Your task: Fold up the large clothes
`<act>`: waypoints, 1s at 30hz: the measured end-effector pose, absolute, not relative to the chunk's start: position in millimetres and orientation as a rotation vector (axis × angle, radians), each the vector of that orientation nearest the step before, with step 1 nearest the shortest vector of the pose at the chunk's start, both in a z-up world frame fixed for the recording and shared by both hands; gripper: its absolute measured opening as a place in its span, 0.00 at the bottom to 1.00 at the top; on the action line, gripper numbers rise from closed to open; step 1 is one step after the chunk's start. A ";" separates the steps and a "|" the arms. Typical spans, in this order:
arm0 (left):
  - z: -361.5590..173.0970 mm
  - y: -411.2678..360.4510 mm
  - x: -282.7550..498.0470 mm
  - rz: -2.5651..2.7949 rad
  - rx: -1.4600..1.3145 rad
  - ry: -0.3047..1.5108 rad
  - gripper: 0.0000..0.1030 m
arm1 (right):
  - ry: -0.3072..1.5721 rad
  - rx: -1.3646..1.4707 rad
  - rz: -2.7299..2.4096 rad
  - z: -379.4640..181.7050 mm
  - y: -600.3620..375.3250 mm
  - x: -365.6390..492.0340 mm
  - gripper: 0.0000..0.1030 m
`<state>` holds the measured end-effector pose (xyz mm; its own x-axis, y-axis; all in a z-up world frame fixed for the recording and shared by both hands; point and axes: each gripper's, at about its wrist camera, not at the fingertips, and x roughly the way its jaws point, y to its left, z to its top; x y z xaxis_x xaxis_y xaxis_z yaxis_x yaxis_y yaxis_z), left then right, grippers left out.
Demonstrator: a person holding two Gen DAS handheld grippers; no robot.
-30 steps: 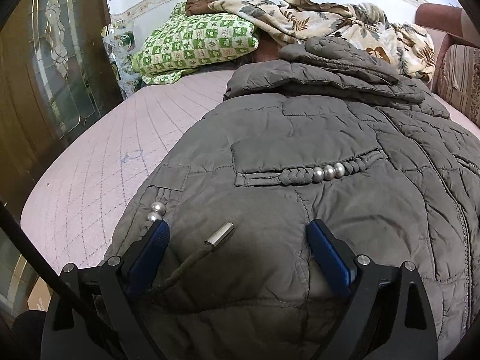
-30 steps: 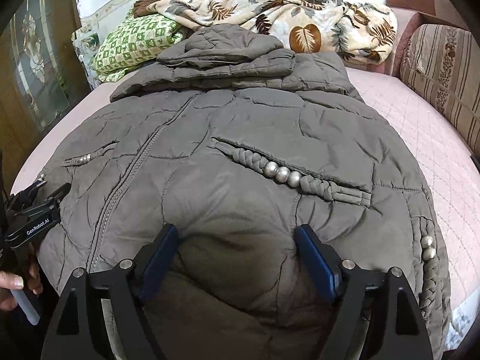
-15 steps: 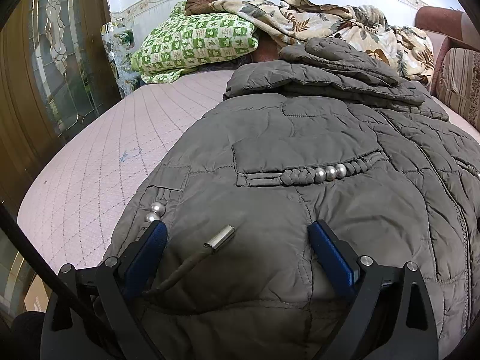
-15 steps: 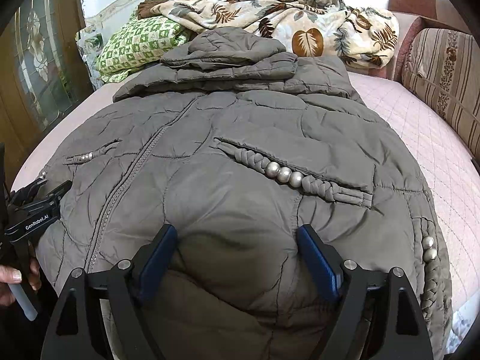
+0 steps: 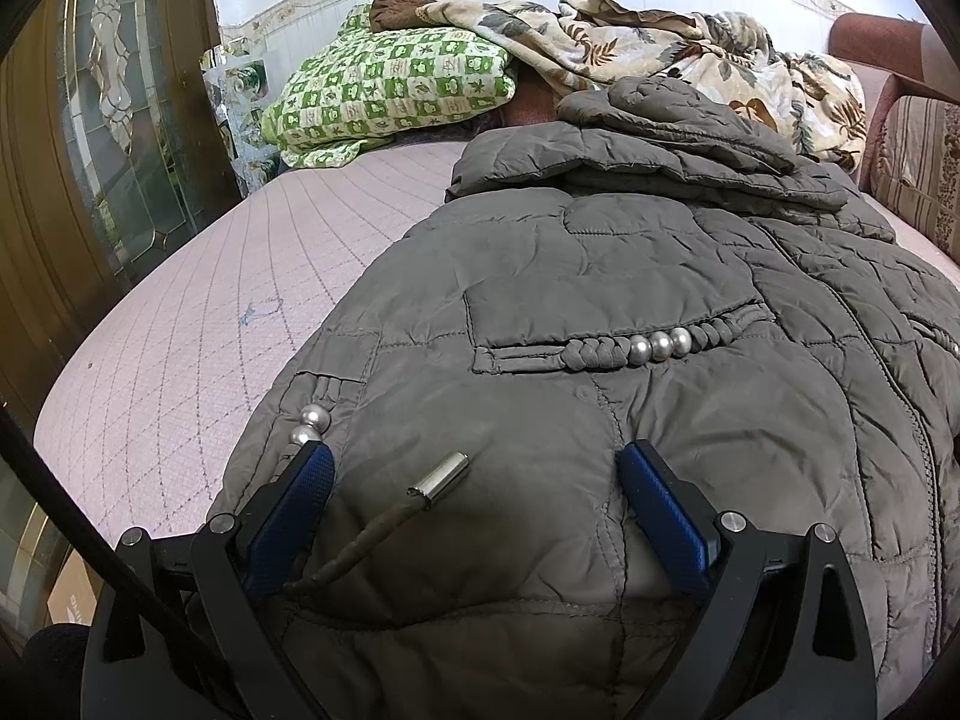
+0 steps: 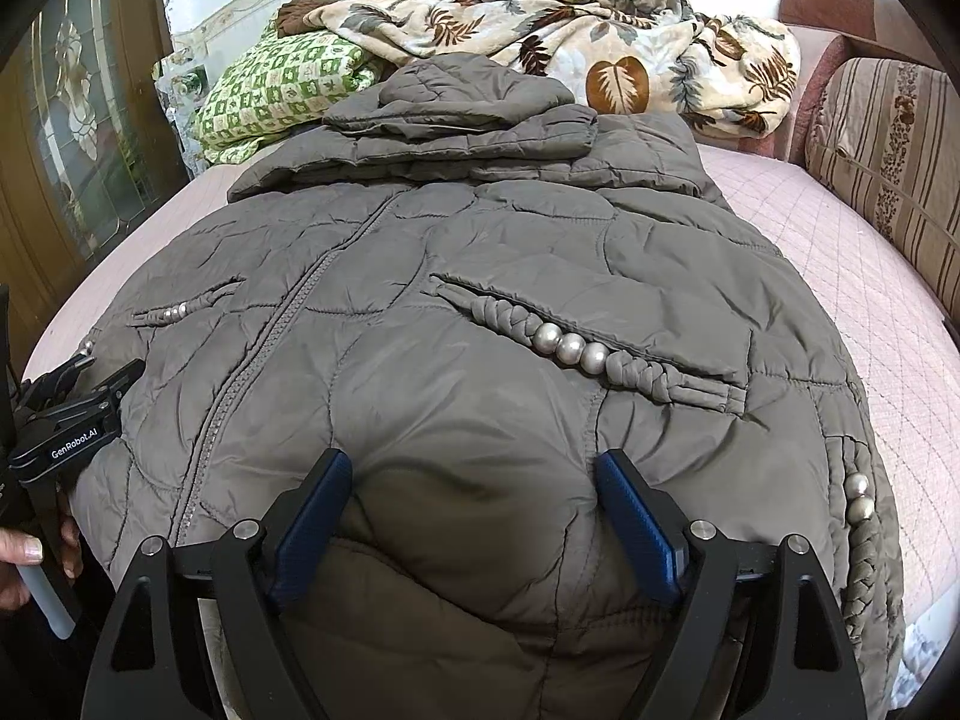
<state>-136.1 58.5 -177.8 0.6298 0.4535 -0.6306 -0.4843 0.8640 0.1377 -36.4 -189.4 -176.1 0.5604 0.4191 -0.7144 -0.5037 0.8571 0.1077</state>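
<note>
A large grey-brown quilted hooded jacket (image 5: 600, 276) lies front-up and zipped on the bed, hood folded at the far end. My left gripper (image 5: 474, 456) is open at the hem near the jacket's left corner, blue pads straddling a puffed bulge of fabric. A metal-tipped drawstring (image 5: 447, 474) lies between its fingers. My right gripper (image 6: 473, 462) is open over the jacket (image 6: 480, 240) hem right of the zip, straddling another bulge. The right wrist view also shows the left gripper (image 6: 78, 414) at the far left, held by a hand (image 6: 24, 552).
A pink quilted mattress (image 5: 210, 312) shows left of the jacket. A green checked pillow (image 5: 390, 90) and a floral blanket (image 5: 690, 48) are piled at the head. A striped sofa cushion (image 6: 888, 150) borders the right side, a wood-and-glass door (image 5: 90, 120) the left.
Hardly anything: both grippers stay open at the hem and the views have drifted only slightly.
</note>
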 end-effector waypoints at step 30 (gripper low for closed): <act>-174.2 180.8 -211.4 0.275 -0.793 0.867 0.82 | 0.939 0.514 0.335 -153.8 -408.5 -5.4 0.85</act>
